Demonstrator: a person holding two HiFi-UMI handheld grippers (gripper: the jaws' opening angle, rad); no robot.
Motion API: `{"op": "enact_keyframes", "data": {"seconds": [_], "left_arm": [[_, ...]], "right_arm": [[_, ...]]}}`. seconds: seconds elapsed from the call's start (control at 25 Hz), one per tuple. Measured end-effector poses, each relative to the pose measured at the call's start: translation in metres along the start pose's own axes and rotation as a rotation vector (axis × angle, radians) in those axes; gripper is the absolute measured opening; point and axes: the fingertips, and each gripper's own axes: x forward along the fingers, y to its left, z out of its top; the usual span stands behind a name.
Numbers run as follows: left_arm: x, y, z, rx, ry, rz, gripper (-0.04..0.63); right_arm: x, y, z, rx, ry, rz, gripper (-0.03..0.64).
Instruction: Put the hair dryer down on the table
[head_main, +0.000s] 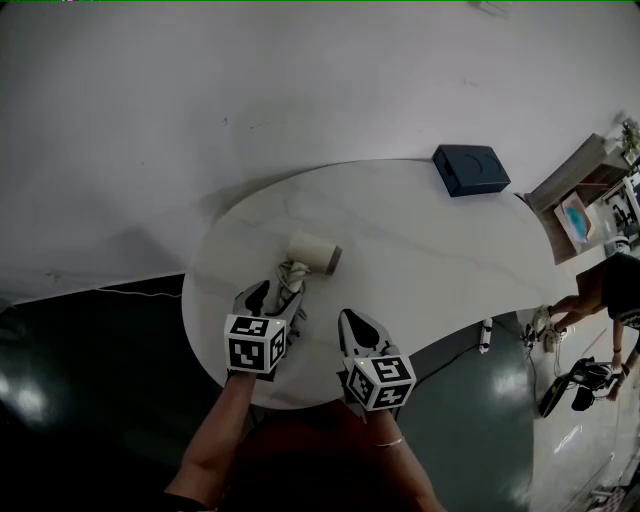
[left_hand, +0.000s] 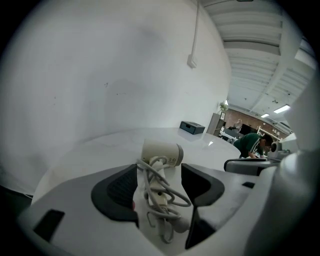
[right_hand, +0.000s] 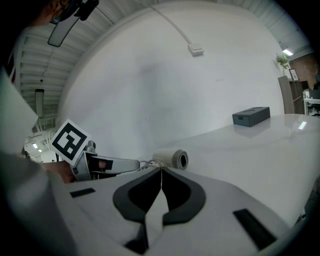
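The cream hair dryer (head_main: 312, 255) lies on its side on the white round table (head_main: 430, 270), its cord wound round the handle. My left gripper (head_main: 278, 295) stands open just behind it. In the left gripper view the handle and cord (left_hand: 159, 192) sit between the two dark pads (left_hand: 117, 192) with gaps on both sides, and the barrel (left_hand: 161, 154) points away. My right gripper (head_main: 352, 322) is shut on nothing, to the right of the left one near the table's front edge. In the right gripper view the dryer's barrel (right_hand: 172, 159) lies beyond the shut jaws (right_hand: 161, 172), with the left gripper (right_hand: 107, 164) beside it.
A dark box (head_main: 471, 169) sits at the table's far right edge. A wooden shelf (head_main: 585, 195) and a crouching person (head_main: 610, 290) are off to the right on the floor. A white wall runs behind the table.
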Motion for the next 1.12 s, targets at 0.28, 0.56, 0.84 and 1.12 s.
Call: {"op": "enact_keyframes", "data": {"seconds": [0.28,0.56,0.84,1.12], "left_arm": [[-0.03,-0.003,-0.003,-0.027,-0.042,-0.01,0.244],[-0.059,-0.008,-0.007,-0.035,-0.081,-0.02,0.2],[-0.093,-0.015,-0.01,-0.02,-0.132,-0.002,0.136],[-0.127,-0.015,-0.019,-0.022,-0.158,0.035,0.095]], "right_arm": [[-0.016,0.017,-0.003,-0.028,-0.017,0.007,0.015],[-0.033,0.032,-0.002,-0.039,-0.042,0.008,0.015],[-0.055,0.045,-0.004,-0.047,-0.072,0.007,0.015],[-0.075,0.066,-0.007,-0.068,-0.099,0.024,0.015]]}}
